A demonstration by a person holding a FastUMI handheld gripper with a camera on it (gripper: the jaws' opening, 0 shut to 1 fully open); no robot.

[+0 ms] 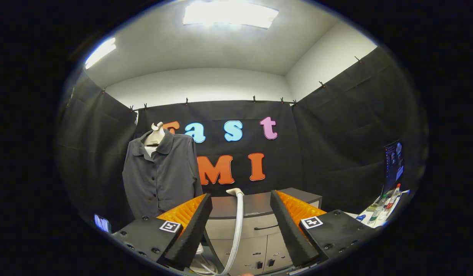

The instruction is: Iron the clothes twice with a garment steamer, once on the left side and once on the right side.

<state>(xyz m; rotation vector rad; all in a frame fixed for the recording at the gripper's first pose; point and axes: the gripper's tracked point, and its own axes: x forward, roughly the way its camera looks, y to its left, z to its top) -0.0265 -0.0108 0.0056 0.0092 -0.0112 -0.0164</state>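
We hold the gripper point(240, 214) level and facing the far wall of the booth, with its two fingers spread wide apart and nothing clamped between them. The gap is wide enough to admit a handle, which we judge to be the reason for this posture.

The garment steamer point(235, 191) presents its pale head and hose in the gap between the fingers, just ahead of them. The hose point(236, 237) rises from a pale base unit point(201, 264) low and near, behind the left finger. The head stands upright (we judge it parked on its stand, though the support is hidden), so it can be taken from the front.

The dark grey button-front shirt point(160, 176) hangs on a pale hanger form point(156, 134), far and to the left of the steamer, beyond the left finger. It hangs with its front towards us, which leaves both the left and right panels open to a steaming pass.

A grey cabinet point(255, 226) stands behind the steamer. Bottles point(386, 203) sit on a surface at the far right, well apart from the work.

We judge that neither pass has begun; the steamer is not yet in the gripper.
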